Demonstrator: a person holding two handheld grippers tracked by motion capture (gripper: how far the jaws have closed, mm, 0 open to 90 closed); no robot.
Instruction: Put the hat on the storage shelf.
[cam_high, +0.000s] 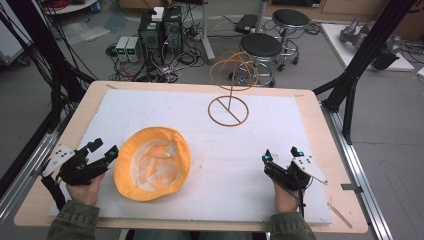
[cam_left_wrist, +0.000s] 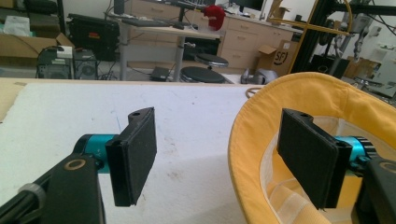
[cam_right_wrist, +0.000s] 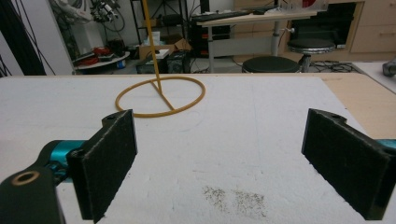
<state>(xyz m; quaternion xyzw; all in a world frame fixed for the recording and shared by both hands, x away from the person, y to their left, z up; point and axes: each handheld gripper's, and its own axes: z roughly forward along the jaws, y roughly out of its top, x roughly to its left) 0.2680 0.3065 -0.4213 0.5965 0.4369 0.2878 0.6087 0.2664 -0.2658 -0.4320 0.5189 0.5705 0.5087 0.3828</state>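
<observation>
Left gripper (cam_high: 104, 148) held open just left of yellow bucket hat (cam_high: 152, 163), one jaw over hat brim. Hat laid crown-down, near wire hat stand (cam_high: 228, 111). Right gripper (cam_high: 281, 155) held open, well right of hat.

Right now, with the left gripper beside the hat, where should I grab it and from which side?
Take the hat by its near left brim, coming from its left side. It lies crown down, opening up, so the brim stands as a thin raised edge. The open left gripper likely already straddles that edge, one jaw outside, one over the lining. Closing there should pinch one fabric layer.
</observation>
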